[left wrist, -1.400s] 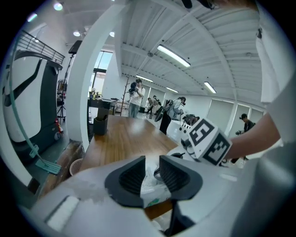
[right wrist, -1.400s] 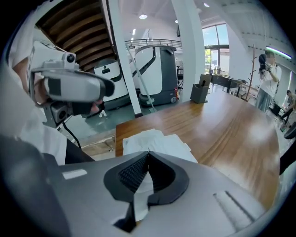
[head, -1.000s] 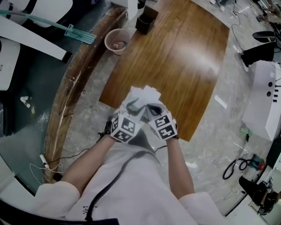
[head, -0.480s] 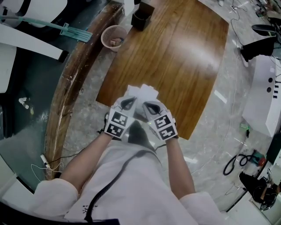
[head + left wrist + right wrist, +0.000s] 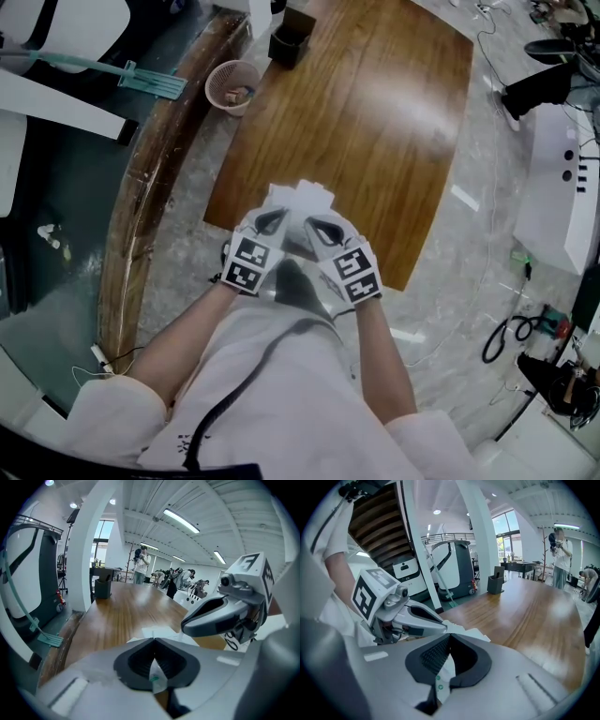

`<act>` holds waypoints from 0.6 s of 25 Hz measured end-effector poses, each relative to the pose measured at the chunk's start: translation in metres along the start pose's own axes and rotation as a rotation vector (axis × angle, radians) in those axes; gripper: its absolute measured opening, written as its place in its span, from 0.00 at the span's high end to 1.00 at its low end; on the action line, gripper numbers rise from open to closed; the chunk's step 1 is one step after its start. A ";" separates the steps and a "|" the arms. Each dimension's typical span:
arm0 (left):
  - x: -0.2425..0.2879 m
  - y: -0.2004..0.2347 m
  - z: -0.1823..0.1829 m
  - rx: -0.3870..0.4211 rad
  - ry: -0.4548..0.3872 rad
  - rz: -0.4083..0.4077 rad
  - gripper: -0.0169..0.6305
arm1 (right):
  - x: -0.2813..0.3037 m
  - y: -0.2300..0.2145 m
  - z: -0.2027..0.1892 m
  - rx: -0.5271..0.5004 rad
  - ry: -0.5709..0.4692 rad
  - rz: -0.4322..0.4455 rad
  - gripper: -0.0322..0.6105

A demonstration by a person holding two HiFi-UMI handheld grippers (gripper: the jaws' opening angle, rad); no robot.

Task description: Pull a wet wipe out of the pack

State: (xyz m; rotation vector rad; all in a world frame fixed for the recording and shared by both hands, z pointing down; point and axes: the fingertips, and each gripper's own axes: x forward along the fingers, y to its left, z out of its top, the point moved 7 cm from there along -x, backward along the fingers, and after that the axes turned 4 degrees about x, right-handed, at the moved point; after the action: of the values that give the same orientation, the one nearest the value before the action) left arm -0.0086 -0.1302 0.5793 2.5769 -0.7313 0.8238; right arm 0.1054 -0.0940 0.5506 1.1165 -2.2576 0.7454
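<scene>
Both grippers meet over the near edge of the wooden table (image 5: pixel 375 122), with the white wet wipe pack (image 5: pixel 302 198) between them. My left gripper (image 5: pixel 275 221) is shut on a white edge of the pack with a green mark (image 5: pixel 157 677). My right gripper (image 5: pixel 320 226) is shut on another white edge with green dots (image 5: pixel 443 674). White sheet shows just beyond the left gripper's (image 5: pixel 154 641) tips. It shows too past the right gripper's (image 5: pixel 449 637) tips. Whether each piece is wrapper or wipe I cannot tell.
A pink basket (image 5: pixel 232 86) and a black box (image 5: pixel 291 42) stand at the table's far left end. A teal mop (image 5: pixel 141 77) lies on the floor to the left. Cables (image 5: pixel 506 337) and white equipment (image 5: pixel 562 187) are on the right. People (image 5: pixel 140 564) stand far off.
The left gripper's jaws have come together on the white pack. Both grippers have stayed close together at the table's near edge, the left one shifting slightly left.
</scene>
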 end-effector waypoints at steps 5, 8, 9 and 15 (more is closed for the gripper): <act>-0.002 0.000 0.000 0.002 0.000 -0.031 0.97 | -0.008 0.009 0.009 0.022 -0.043 -0.030 0.94; -0.003 0.001 -0.001 0.007 0.001 -0.047 0.97 | -0.015 0.011 0.011 0.039 -0.055 -0.055 0.94; -0.003 0.001 -0.002 0.008 0.002 -0.052 0.97 | -0.017 0.012 0.011 0.045 -0.057 -0.061 0.94; -0.002 0.005 -0.002 -0.005 0.001 -0.075 0.97 | -0.031 0.020 0.021 0.061 -0.116 -0.093 0.94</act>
State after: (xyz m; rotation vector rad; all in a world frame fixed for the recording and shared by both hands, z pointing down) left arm -0.0137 -0.1320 0.5806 2.5828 -0.6311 0.7984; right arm 0.1007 -0.0809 0.5107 1.3153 -2.2734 0.7328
